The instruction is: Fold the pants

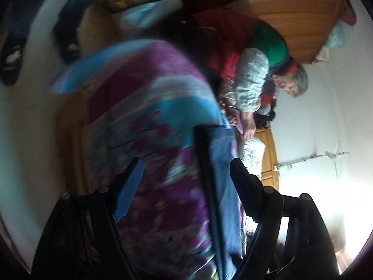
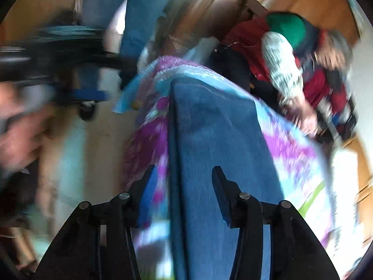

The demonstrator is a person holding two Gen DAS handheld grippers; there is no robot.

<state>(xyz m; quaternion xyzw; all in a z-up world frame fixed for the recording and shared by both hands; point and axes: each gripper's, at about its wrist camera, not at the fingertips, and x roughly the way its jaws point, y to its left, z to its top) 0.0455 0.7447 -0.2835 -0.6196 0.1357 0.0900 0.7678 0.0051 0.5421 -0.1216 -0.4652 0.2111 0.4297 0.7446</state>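
Blue pants point(image 2: 209, 144) lie along a purple floral bedspread point(image 2: 291, 149), running between the spread fingers of my right gripper point(image 2: 184, 193); my left gripper point(image 1: 186, 182) also stands open, holding nothing; both views are blurred, so I judge a hurried pinch could snag bedspread along with denim.

Home bedroom, floral bedspread point(image 1: 149, 116), wooden wardrobe point(image 1: 291, 7), piled clothes point(image 1: 251, 81)
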